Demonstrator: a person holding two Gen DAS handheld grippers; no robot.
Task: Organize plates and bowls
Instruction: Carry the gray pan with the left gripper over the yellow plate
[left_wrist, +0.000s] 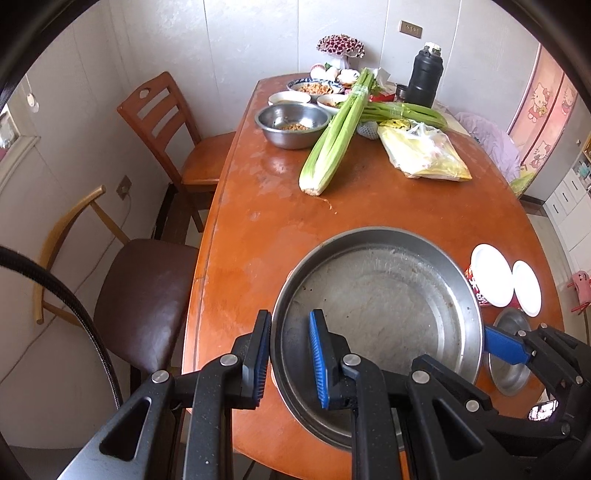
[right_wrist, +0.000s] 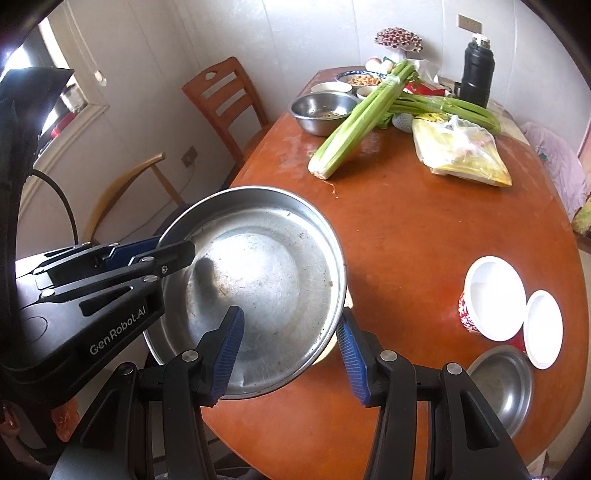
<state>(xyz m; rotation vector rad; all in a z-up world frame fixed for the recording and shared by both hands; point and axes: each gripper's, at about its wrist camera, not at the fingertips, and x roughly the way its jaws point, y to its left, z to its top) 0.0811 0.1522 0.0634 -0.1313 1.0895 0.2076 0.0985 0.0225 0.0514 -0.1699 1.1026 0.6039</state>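
Left gripper (left_wrist: 291, 354) straddles the near-left rim of the large steel pan (left_wrist: 384, 302): 1 blue pad outside the wall, 1 inside, with a gap visible between the pads and the metal. Jaws parted, not clamped.

Right gripper (right_wrist: 291, 354) straddles the pan's (right_wrist: 258, 280) near-right rim the same way, 1 pad over the pan floor, 1 outside the wall. Jaws wide apart, no pinch seen. In the left wrist view the right gripper (left_wrist: 506, 347) comes in from the right, its blue pad at the pan rim; in the right wrist view the left gripper (right_wrist: 173, 254) reaches in from the left at rim level.

Pan location: near end of the orange wooden table (right_wrist: 424, 229), its left side hanging past the table's left edge. Whether it rests on the surface or is lifted, cannot tell.

Open room: bare tabletop between the pan and the celery bunch (left_wrist: 332, 144). Right of the pan, 2 white-lidded cups (right_wrist: 493, 297) sit near the right edge, with a small steel bowl (right_wrist: 502, 387) just in front of them.

Far end crowded: steel bowl with food scraps (left_wrist: 293, 123), 3 ceramic bowls (left_wrist: 290, 98), yellow plastic bag (left_wrist: 424, 151), black thermos (left_wrist: 424, 75).

Left of the table: 2 chairs (left_wrist: 147, 291), the nearer one just beside the pan's overhang.
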